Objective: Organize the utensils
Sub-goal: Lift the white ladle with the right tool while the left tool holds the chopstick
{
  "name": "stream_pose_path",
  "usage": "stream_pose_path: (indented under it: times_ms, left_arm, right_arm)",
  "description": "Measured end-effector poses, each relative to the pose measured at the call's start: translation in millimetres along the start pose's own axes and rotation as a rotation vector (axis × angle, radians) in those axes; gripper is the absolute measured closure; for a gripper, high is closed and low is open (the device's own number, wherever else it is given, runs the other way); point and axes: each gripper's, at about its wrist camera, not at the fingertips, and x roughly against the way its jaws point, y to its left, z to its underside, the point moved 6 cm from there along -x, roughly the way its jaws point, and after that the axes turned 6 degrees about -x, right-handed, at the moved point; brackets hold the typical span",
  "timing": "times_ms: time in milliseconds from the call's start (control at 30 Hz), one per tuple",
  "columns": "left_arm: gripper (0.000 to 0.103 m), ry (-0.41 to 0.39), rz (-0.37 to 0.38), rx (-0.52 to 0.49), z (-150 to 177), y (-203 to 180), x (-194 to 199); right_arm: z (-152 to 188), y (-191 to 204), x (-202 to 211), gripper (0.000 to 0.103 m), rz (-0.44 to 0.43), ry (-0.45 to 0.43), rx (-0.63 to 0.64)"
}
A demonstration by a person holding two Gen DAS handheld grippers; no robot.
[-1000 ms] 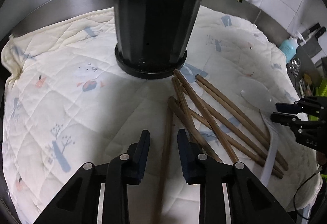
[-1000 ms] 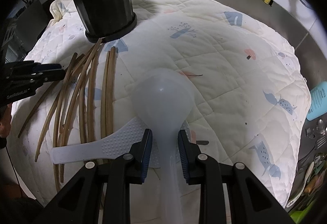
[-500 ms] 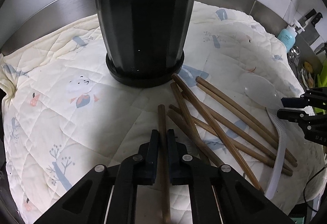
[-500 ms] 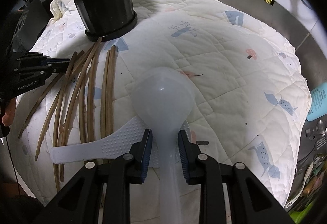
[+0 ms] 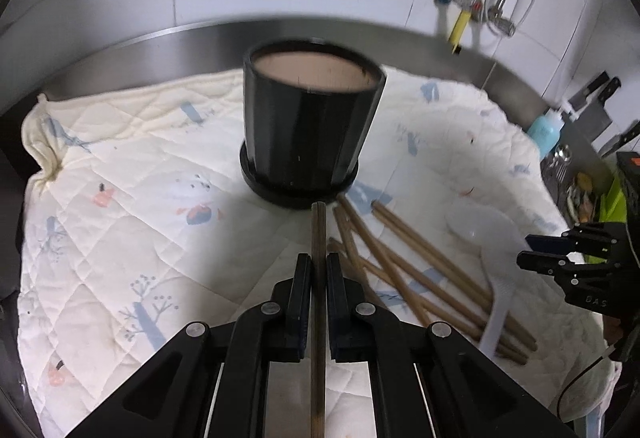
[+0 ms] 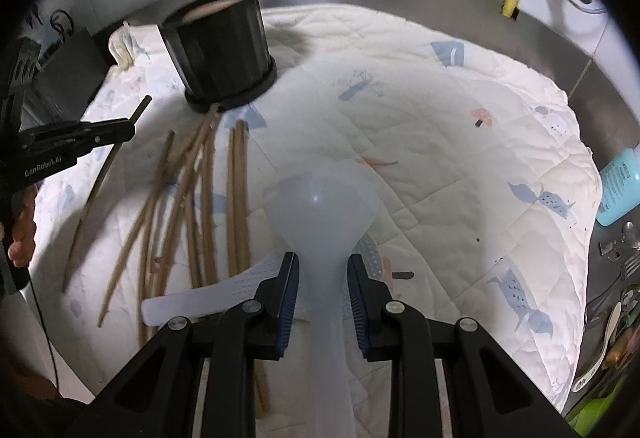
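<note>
The left gripper [image 5: 319, 274] is clamped on a single brown chopstick [image 5: 318, 238], which runs straight ahead between its fingers and is lifted off the quilted cloth [image 5: 120, 238], its tip pointing toward the black holder [image 5: 308, 130] just beyond. The remaining chopsticks [image 5: 408, 270] lie fanned on the cloth ahead and to the right of that gripper. The right gripper [image 6: 322, 288] straddles the handle of a translucent ladle [image 6: 322, 198], jaws close beside it with a slight gap showing, and a white rice paddle [image 6: 224, 294] lies just to its left.
</note>
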Motion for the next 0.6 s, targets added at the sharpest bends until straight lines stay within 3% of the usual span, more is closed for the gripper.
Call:
stream_pose_path:
  times_ms: [267, 600]
  left_arm:
    - [0.096, -0.035, 0.002, 0.008, 3, -2, 30]
    - [0.096, -0.047, 0.000, 0.015, 6, -1, 38]
  right_arm:
    - [7, 5, 1, 0.075, -0.003, 0.004, -0.003]
    - [13, 7, 6, 0.075, -0.009, -0.005, -0.022]
